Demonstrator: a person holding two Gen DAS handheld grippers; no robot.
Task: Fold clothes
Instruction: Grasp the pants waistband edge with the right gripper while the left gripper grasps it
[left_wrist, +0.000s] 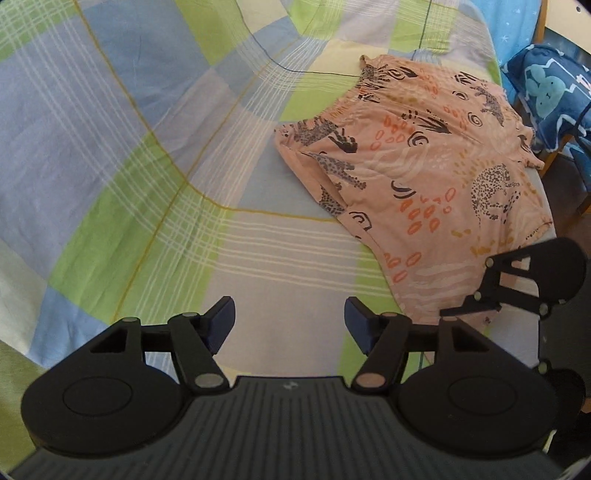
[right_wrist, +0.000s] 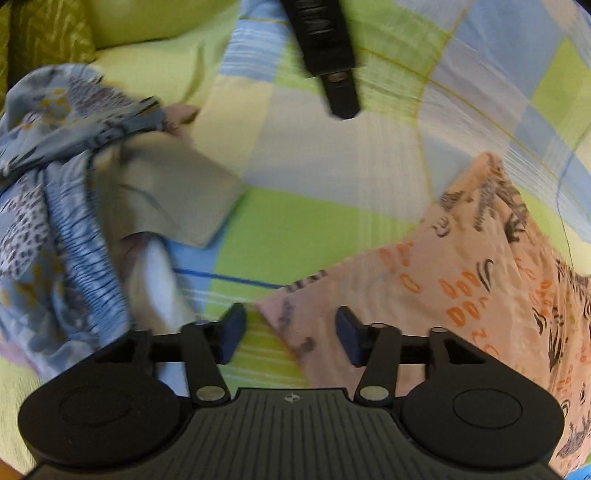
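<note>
Left gripper (left_wrist: 290, 325): matte black plastic body w/ ribbed grey-black centre plate, small pale logo at top edge. Two round black discs either side, each w/ a raised oval. Black linkage arms w/ silver rivets; fingers (left_wrist: 221, 325) tipped w/ dark blue pads. Right gripper (right_wrist: 291, 334): same build, same ribbed plate + logo, silver pivot pins, dark blue pads (right_wrist: 232, 332) on black arms
</note>
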